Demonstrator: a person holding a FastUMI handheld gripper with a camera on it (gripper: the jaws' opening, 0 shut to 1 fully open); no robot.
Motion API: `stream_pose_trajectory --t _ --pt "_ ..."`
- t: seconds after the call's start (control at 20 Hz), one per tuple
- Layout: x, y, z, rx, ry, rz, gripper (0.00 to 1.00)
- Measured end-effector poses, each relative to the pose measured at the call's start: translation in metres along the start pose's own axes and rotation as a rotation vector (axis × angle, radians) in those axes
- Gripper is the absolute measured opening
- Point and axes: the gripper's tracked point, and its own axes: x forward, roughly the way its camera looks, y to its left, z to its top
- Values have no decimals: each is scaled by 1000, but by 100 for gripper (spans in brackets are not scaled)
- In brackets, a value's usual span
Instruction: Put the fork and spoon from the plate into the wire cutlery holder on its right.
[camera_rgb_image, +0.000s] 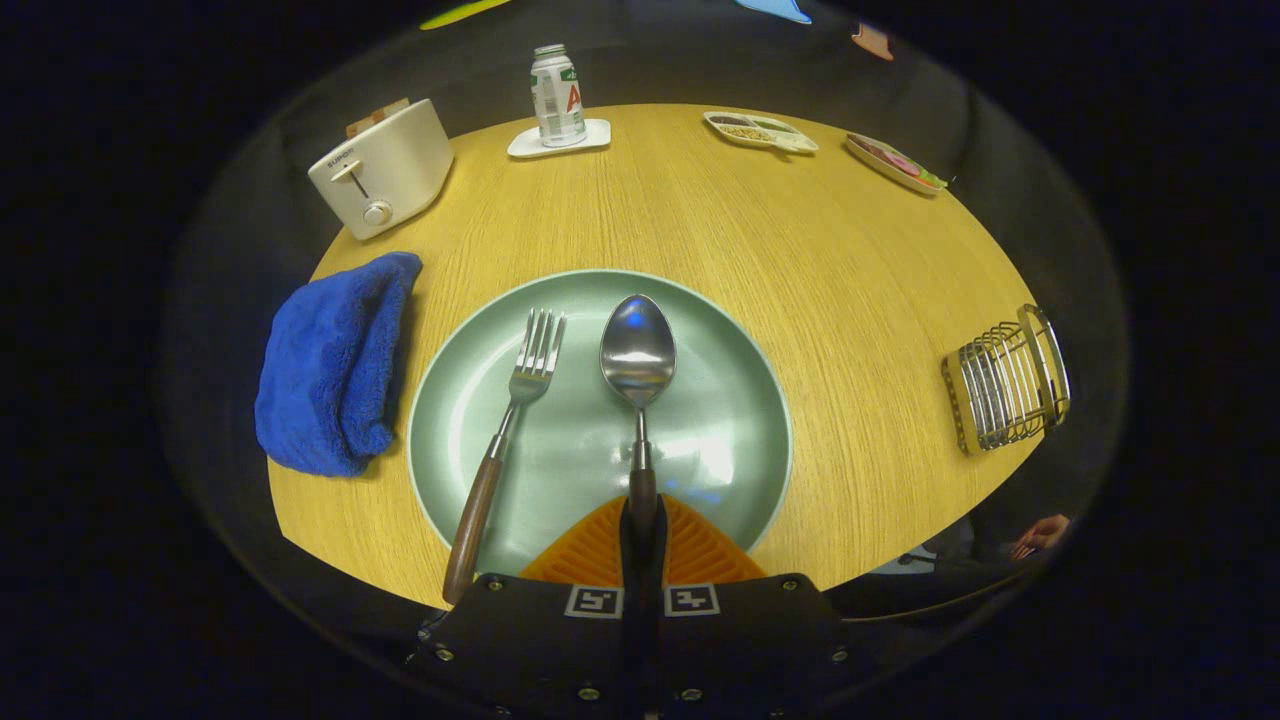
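Observation:
A pale green plate (720, 400) lies on the round wooden table just ahead of my gripper (641, 520). On it lie a fork (510, 420) to the left and a spoon (638, 350) in the middle, both with dark wooden handles. Both fingers (700, 550) press on the spoon's handle, whose bowl points away from me over the plate. The fork's handle reaches over the plate's near rim, left of the fingers. The wire cutlery holder (1005, 380) stands well to the right of the plate, near the table's edge.
A folded blue towel (335, 365) lies left of the plate. At the back stand a white toaster (385, 168), a can on a white coaster (558, 100), and two small dishes (760, 130) with food. A person's hand (1040, 535) shows below the table's right edge.

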Motion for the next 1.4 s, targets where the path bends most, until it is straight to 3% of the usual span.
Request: stream_pose_trajectory --t 0.35,0.7,1.05,1.4 --pt "-45 -20 40 103 -135 -51 1" --pt "-83 -84 59 265 -208 -169 1" --pt "-94 -157 54 512 -181 -249 1" --pt "-91 -196 46 715 -97 -277 1"
